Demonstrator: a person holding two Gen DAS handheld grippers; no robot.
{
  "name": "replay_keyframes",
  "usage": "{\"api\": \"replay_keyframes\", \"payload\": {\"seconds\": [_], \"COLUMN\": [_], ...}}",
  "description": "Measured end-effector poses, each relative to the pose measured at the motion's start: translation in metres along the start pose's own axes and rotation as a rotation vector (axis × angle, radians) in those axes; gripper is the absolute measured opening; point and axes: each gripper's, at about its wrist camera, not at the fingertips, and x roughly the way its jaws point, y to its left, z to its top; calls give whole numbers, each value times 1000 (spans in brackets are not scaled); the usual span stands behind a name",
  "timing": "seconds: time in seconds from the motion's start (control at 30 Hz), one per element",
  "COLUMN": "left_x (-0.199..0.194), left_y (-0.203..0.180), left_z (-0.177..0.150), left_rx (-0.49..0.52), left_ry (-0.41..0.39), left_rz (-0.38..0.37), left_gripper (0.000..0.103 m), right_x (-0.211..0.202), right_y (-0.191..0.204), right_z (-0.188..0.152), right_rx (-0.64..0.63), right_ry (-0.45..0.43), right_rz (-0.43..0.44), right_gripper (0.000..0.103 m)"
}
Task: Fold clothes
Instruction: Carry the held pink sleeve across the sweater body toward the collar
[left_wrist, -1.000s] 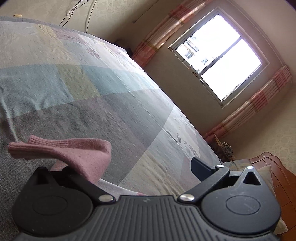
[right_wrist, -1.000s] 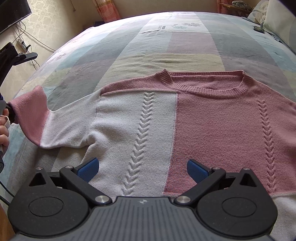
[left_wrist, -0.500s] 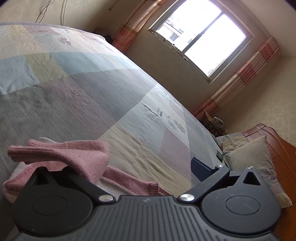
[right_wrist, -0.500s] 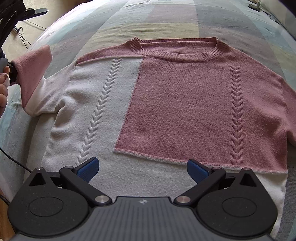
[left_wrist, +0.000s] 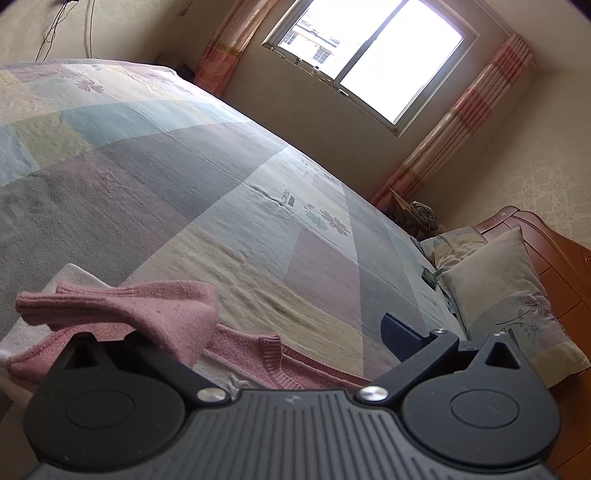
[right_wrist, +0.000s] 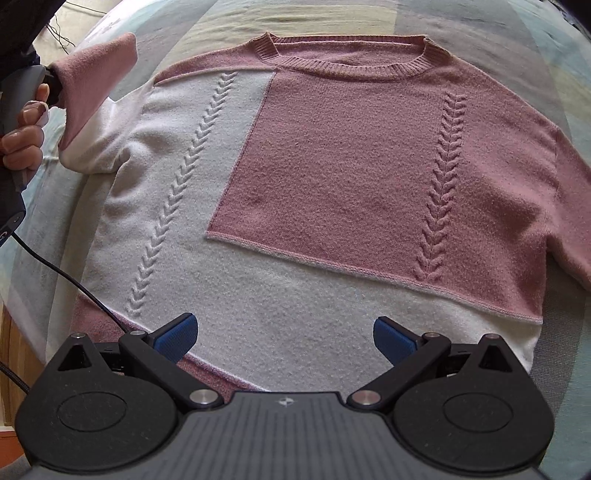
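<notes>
Sweater (right_wrist: 295, 184) lies flat, front up, on the bed (left_wrist: 184, 184), collar at the far side. Its left sleeve (right_wrist: 92, 85) is lifted off the bed, cuff pinched in the left claw (right_wrist: 55, 79) (in the left wrist view one finger is buried under pink knit, so the pinch reads best from the right cam). Right claw (right_wrist: 282, 334) is spread wide, holding nothing, hovering over the near hem. To do the sleeve fold well, I'd judge: carry the cuff across the chest w/o dragging the body, lay it flat, and pin the hem if it creeps. Bed has a pastel patchwork cover, pillows (left_wrist: 509, 288) at the right, window (left_wrist: 369, 62) w/ striped curtains far off
</notes>
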Motion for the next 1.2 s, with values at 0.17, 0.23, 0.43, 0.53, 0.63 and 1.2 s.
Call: {"api": "replay_keyframes", "payload": {"seconds": [0.17,0.23,0.43,0.53,0.63,1.2], "left_x": [2,2,6,8,12,63], "left_y": [-15,-19,-36,-44,-53,-105], "left_z": [-2,-3,-8,-11,-15,-53], "left_rx": [22,26,45,53,66,189], "left_ry": [0,0,12,17,23,144], "left_rz": [-15,-20,-36,-45,-53,-63], "left_gripper": [102,102,102,102,102,102], "right_x": [-8,-9,-10,-11,-12,-19], "right_y": [-2,-3,-5,-7,-10,-22], "right_z": [0,0,-3,-6,-9,-25], "right_rx": [-30,-29,-29,-31,-26,-51], "right_ry": [-3,-5,-2,4,5,38], "right_rz": [2,10,31,33,32,51], "right_gripper": [103,103,103,103,103,103]}}
